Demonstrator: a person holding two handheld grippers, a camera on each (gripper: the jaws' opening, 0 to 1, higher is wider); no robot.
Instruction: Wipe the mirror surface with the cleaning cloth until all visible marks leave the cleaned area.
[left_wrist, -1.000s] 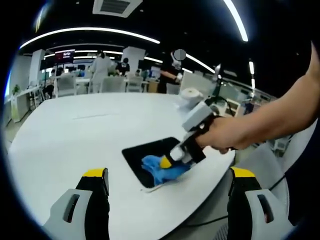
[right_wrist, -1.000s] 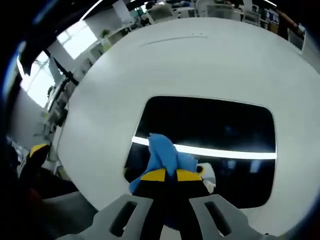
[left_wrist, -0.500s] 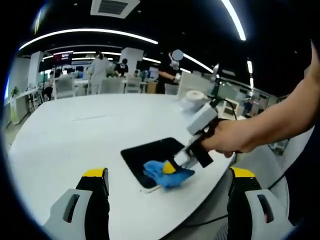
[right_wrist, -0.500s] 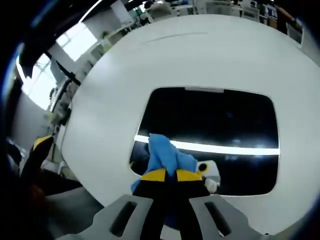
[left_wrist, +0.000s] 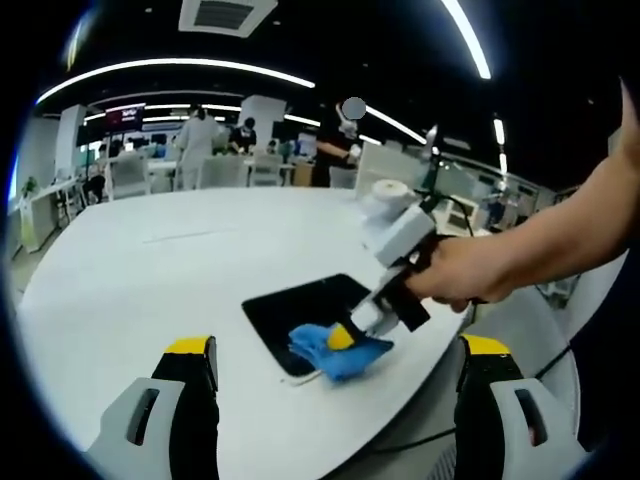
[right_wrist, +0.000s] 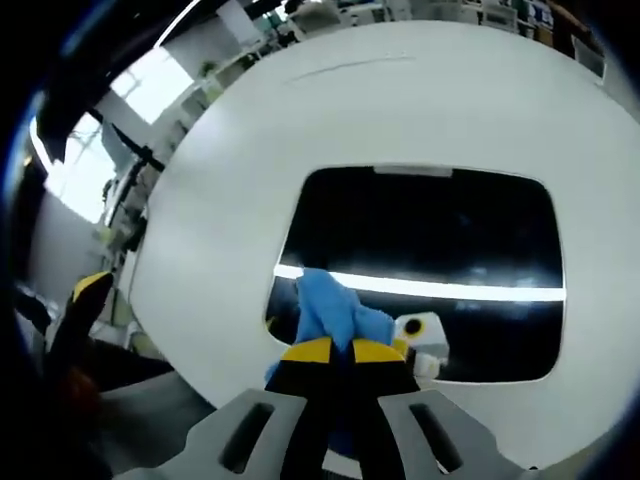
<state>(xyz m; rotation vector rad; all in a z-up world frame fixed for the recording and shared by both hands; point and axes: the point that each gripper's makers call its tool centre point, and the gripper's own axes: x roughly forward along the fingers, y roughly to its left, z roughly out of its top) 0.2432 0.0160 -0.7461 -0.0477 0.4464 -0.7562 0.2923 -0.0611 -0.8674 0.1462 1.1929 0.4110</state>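
Note:
A dark rectangular mirror (left_wrist: 305, 305) (right_wrist: 430, 250) lies flat on the white round table (left_wrist: 150, 270) near its front edge. My right gripper (right_wrist: 340, 350) (left_wrist: 352, 332) is shut on a blue cleaning cloth (right_wrist: 325, 310) (left_wrist: 335, 350) and presses it on the mirror's near corner. A hand holds that gripper in the left gripper view. The mirror reflects a bright ceiling light strip (right_wrist: 440, 290). My left gripper (left_wrist: 335, 400) hangs open above the table edge, apart from the mirror, with nothing between its jaws.
A white paper roll (left_wrist: 385, 192) stands at the table's far right. Beyond the table are desks, chairs and people (left_wrist: 205, 135) in an open office. The table's edge drops off just past the mirror (right_wrist: 180, 370).
The right gripper has dragged the cloth from the mirror's middle towards its near corner. The mirror sits slightly higher in the right gripper view. The left gripper has held still.

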